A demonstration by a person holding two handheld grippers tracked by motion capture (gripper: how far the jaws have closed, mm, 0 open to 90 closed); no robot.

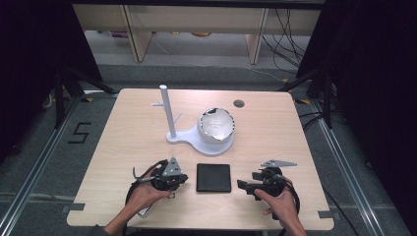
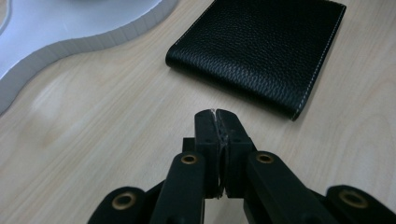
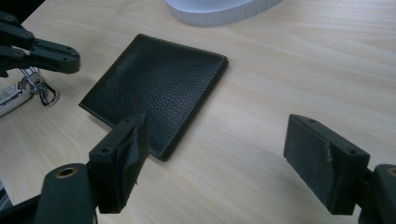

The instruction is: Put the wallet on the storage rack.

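Note:
A black leather wallet (image 1: 213,177) lies flat on the wooden table (image 1: 275,132), near its front edge and between my two grippers. My left gripper (image 1: 186,178) sits just left of the wallet with its jaws shut and nothing between them. In the left gripper view the closed tips (image 2: 217,114) hover a short way from the wallet's (image 2: 261,46) stitched corner. My right gripper (image 1: 241,184) rests to the right of the wallet, open. In the right gripper view its wide jaws (image 3: 222,140) frame bare wood, with the wallet (image 3: 154,88) just beyond the left jaw.
A white stand (image 1: 169,115) with an upright post and small pegs rises behind the wallet. On its flat base (image 1: 206,143) sits a white round bowl-like object (image 1: 216,125). A cable hole (image 1: 239,103) lies in the table's back. A metal clip (image 3: 39,91) hangs near the left gripper.

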